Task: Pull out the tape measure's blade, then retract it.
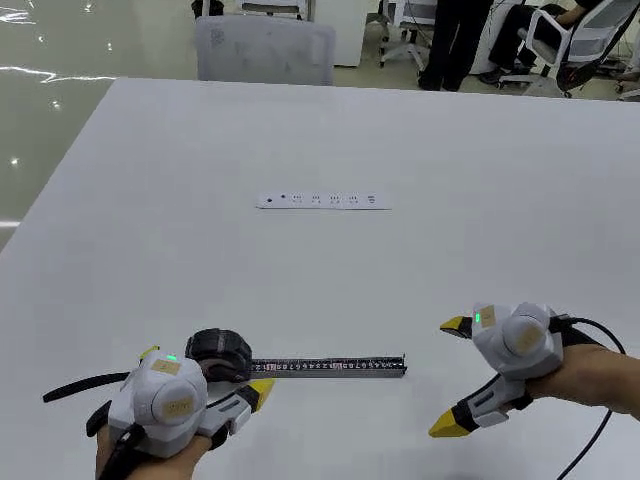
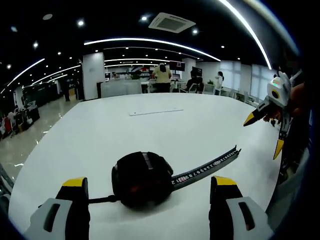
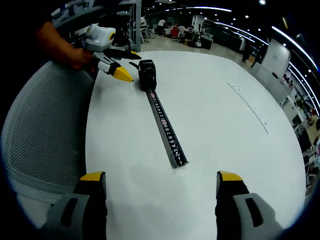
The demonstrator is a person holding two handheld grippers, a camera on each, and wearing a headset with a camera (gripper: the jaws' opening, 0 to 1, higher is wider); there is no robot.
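Observation:
A black tape measure [image 1: 220, 353] lies on the white table [image 1: 330, 150], its dark blade [image 1: 330, 366] drawn out to the right, flat on the surface. My left gripper [image 1: 205, 385] stands open right behind the case, its yellow-tipped jaws on either side of the case [image 2: 144, 178] without touching it. In the right gripper view the blade [image 3: 165, 127] runs from the case [image 3: 147, 74] toward me, its hook end just ahead of my open right gripper [image 3: 161, 182]. In the head view the right gripper [image 1: 455, 375] hangs apart from the blade tip, holding nothing.
A white power strip [image 1: 323, 200] lies flat mid-table. A grey chair back [image 1: 265, 48] stands at the far table edge; more office chairs and a standing person are at the back right. A black strap [image 1: 85, 386] trails left of the left gripper.

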